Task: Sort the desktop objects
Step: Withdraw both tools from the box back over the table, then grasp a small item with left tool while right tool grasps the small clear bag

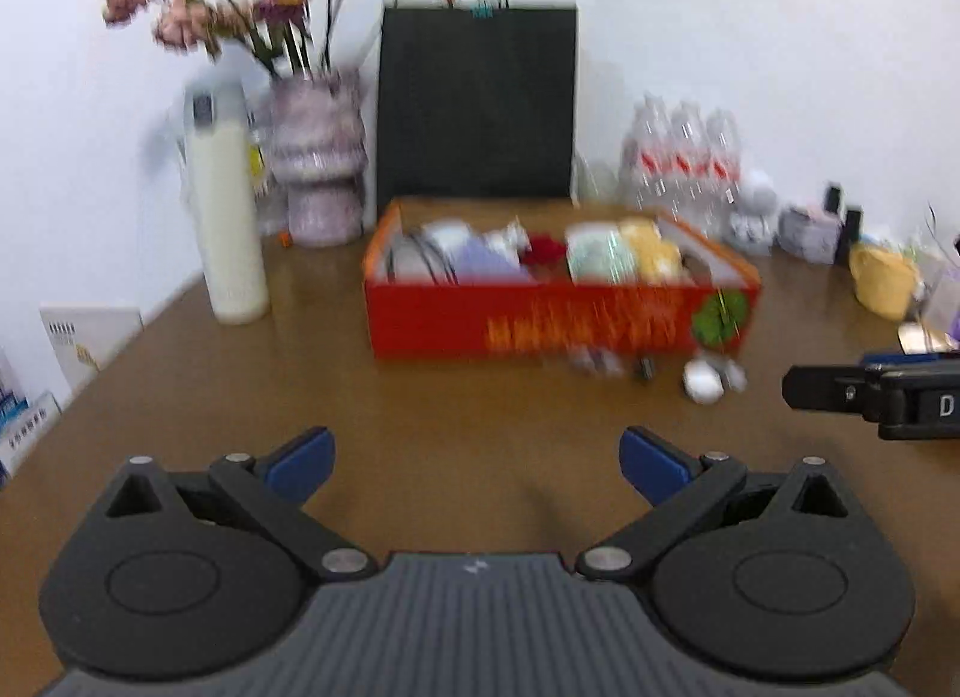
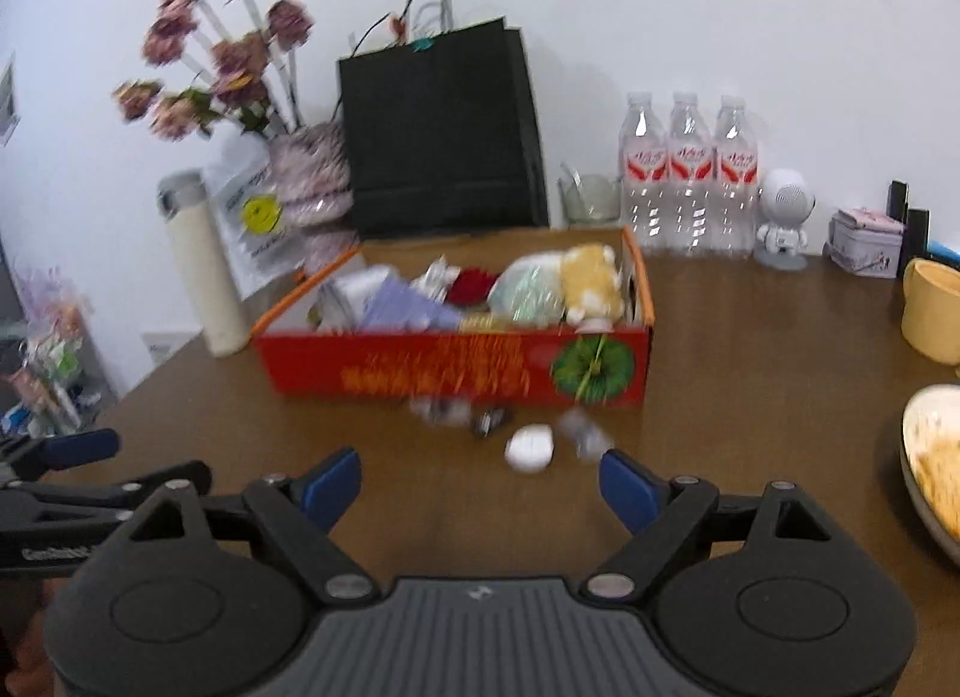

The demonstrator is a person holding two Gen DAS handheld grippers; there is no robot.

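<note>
Both grippers hovering over table, jaws apart, gripping nothing: left gripper (image 1: 477,460), right gripper (image 2: 480,484). Red box (image 2: 456,370) sitting at 12 o'clock, already holding items. White round object (image 2: 529,448) lying just before box, at 1 o'clock from right gripper. Probably picking this next: approaching low, centring fingers around it, avoiding small wrapped pieces (image 2: 441,412) beside

Brown table (image 2: 750,397), red box (image 2: 456,367), bottles (image 2: 690,175), thermos (image 2: 204,265)
</note>
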